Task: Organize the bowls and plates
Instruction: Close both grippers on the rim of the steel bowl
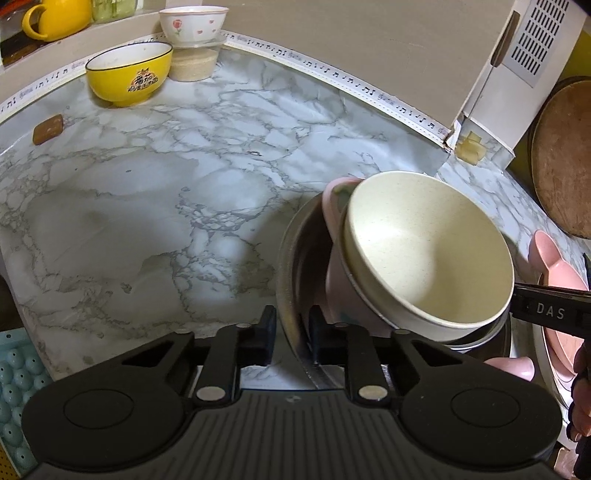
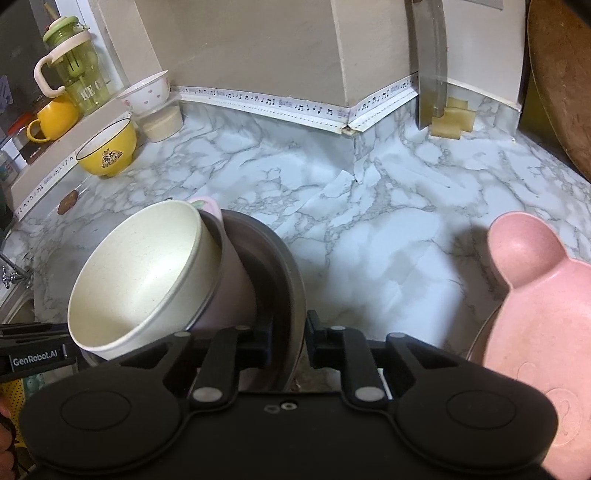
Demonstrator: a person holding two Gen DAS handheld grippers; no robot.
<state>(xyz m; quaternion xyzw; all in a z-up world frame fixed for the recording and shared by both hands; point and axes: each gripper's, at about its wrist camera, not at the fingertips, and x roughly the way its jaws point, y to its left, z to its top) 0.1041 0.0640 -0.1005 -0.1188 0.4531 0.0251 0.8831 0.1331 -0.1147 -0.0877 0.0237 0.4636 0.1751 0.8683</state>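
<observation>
A dark metal bowl (image 1: 291, 258) holds a tilted stack: a cream bowl (image 1: 424, 254) nested in a pink bowl (image 1: 332, 214). My left gripper (image 1: 291, 332) is shut on the metal bowl's near rim. My right gripper (image 2: 286, 339) is shut on the opposite rim of the same metal bowl (image 2: 280, 266), with the cream bowl (image 2: 147, 273) leaning left of it. A pink bear-shaped plate (image 2: 535, 310) lies at the right; it also shows in the left wrist view (image 1: 554, 280). The right gripper's finger shows in the left wrist view at the right edge.
A yellow bowl (image 1: 129, 74), a white flowered bowl (image 1: 192, 24) on a lidded tub (image 1: 194, 61) and a yellow mug (image 1: 55, 18) stand at the back left. A round wooden board (image 1: 565, 158) leans at the right. A knife (image 2: 432, 62) hangs at the back wall. A sink tap (image 2: 11, 277) is at the far left.
</observation>
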